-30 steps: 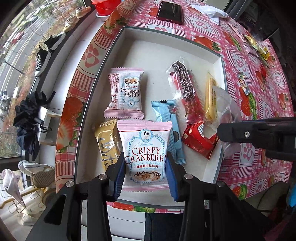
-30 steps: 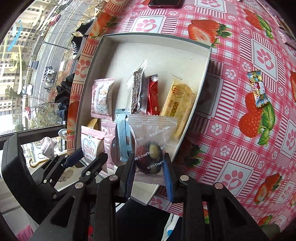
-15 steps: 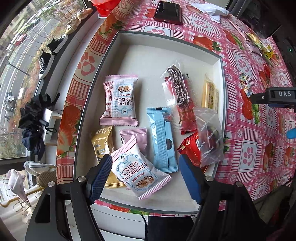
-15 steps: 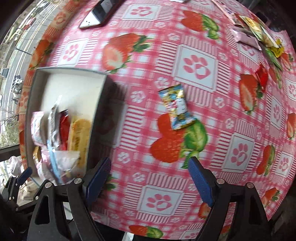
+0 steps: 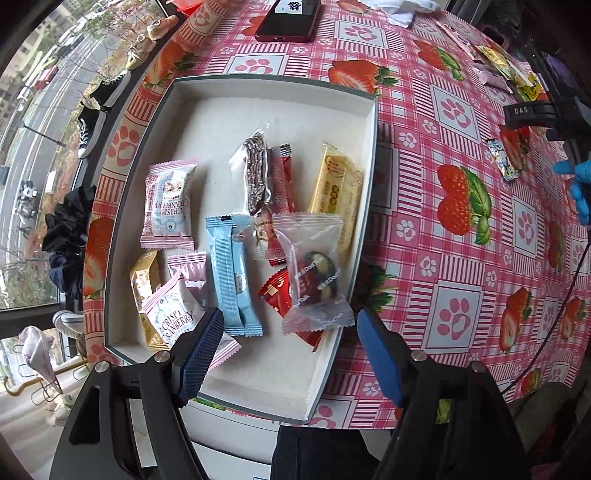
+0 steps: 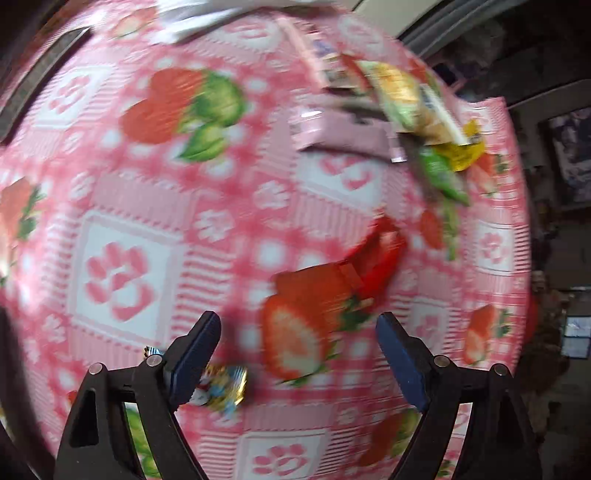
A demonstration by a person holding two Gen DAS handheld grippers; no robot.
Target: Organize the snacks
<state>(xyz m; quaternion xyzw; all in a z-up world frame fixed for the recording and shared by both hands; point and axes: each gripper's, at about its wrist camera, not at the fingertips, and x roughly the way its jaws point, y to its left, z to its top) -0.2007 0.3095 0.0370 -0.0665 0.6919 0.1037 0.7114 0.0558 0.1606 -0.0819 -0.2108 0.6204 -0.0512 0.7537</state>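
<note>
In the left wrist view a white tray [image 5: 229, 103] lies on the strawberry tablecloth and holds several snack packets: a pink Crispy Cranberry pack [image 5: 168, 203], a second one [image 5: 177, 319], a blue bar [image 5: 231, 273], a clear DooTalk pack [image 5: 316, 273], a yellow bar [image 5: 334, 184]. My left gripper [image 5: 288, 350] is open and empty above the tray's near end. My right gripper [image 6: 297, 356] is open and empty over the cloth; its view is blurred. A red packet [image 6: 376, 254] lies ahead of it, a small colourful candy [image 6: 221, 384] by its left finger, and a pile of packets [image 6: 399, 110] further off.
A dark phone [image 5: 291, 18] and white paper [image 5: 406, 9] lie beyond the tray. The right gripper's body [image 5: 535, 110] and a blue-gloved hand [image 5: 580, 192] show at the right edge. The table's left edge drops to a window with shoes below.
Both grippers opened and dropped their packs into the tray. The left one pulled back. The right one swung away right over the cloth toward the loose packets.
</note>
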